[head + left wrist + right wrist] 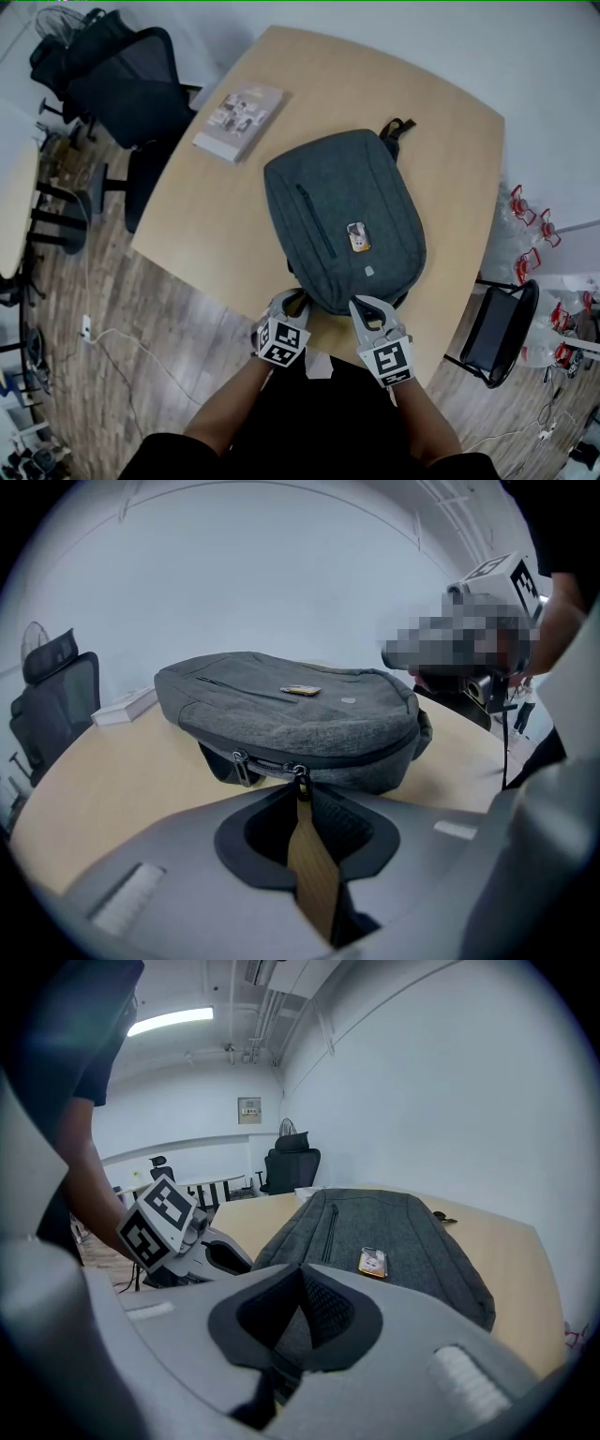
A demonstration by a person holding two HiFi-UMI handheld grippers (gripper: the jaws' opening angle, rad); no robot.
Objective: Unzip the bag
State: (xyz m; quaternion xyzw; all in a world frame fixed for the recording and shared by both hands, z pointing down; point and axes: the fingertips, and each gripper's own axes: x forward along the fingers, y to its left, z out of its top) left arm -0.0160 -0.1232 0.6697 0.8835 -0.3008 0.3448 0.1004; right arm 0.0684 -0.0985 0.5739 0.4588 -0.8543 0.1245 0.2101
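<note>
A grey backpack (347, 216) lies flat on the round wooden table (225, 216), its top end toward me. An orange tag (357, 236) is on its front. My left gripper (292, 302) is at the bag's near left edge. In the left gripper view its jaws (300, 789) pinch the metal zipper pull (300, 778); a second slider (242, 764) hangs just left of it. My right gripper (367, 307) is at the near right edge. It (300, 1274) is shut, with grey bag fabric (375, 1232) caught at its tips.
A book (239, 120) lies on the table's far left. Black office chairs (131, 89) stand beyond the table's left edge, and another chair (502, 328) is at the right. The table's near edge runs just under both grippers.
</note>
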